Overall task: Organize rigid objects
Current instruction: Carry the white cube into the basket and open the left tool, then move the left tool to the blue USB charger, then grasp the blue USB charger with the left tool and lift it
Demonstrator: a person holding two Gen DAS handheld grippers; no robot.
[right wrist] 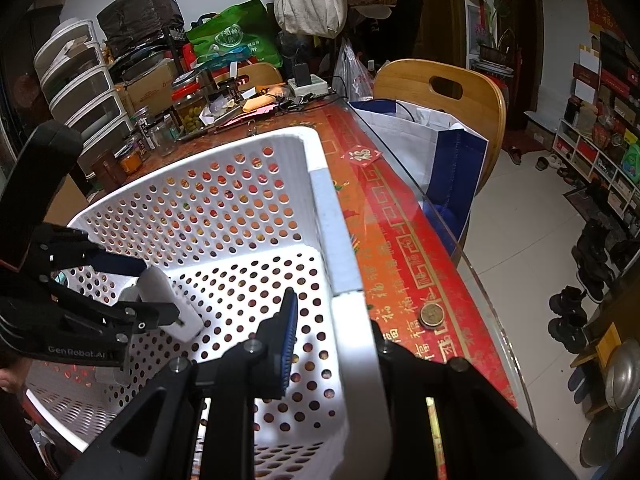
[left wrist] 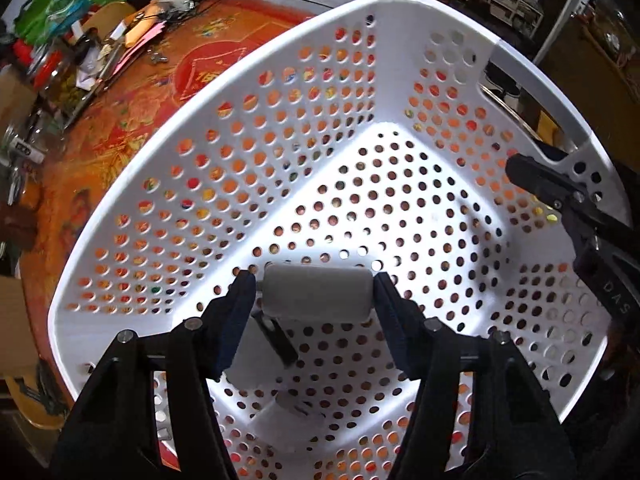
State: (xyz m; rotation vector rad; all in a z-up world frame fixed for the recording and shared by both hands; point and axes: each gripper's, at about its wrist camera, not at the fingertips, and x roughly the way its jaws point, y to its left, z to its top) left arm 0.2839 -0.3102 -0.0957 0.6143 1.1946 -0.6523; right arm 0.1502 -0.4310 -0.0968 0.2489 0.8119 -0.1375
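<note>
A white perforated plastic basket (left wrist: 224,108) stands on the red patterned table; it also shows in the right wrist view (right wrist: 336,216). My left gripper (left wrist: 316,300) is shut on a white roller-shaped object (left wrist: 316,294) with a dark handle, held inside the basket above its floor. In the right wrist view the same gripper (right wrist: 156,296) holds the white object (right wrist: 176,304). My right gripper (right wrist: 332,320) straddles the basket's right wall, one finger (right wrist: 286,344) inside and the other outside; it appears closed on the wall. It shows at the right rim in the left wrist view (left wrist: 560,192).
The red table (right wrist: 400,240) has a glass edge on the right. A round coin-like disc (right wrist: 431,315) lies beside the basket. Jars, papers and cables (right wrist: 192,108) crowd the far end. A wooden chair (right wrist: 440,88) with a blue-white bag (right wrist: 440,136) stands beyond.
</note>
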